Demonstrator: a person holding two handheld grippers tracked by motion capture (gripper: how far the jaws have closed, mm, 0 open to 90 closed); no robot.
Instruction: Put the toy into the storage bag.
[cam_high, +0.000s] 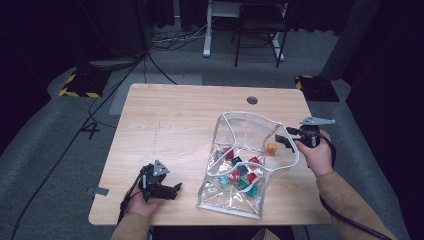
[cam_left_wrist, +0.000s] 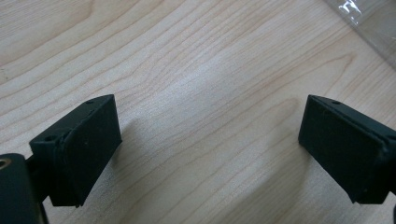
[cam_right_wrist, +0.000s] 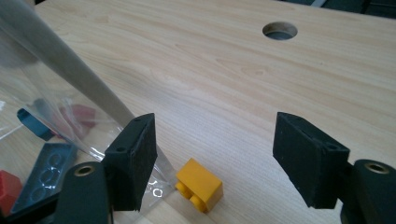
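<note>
Open jaws of right gripper (cam_right_wrist: 215, 161) flank yellow brick (cam_right_wrist: 200, 183); bag rim (cam_right_wrist: 79, 79) crowds them; left gripper (cam_left_wrist: 210, 149) open

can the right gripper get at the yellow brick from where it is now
Probably yes. The right gripper has its jaws wide open with the yellow brick on the table just ahead between them. The clear bag has its rim pressed beside one jaw, so it could snag.

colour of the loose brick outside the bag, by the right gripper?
Yellow-orange brick; clearest in the right gripper view.
</note>
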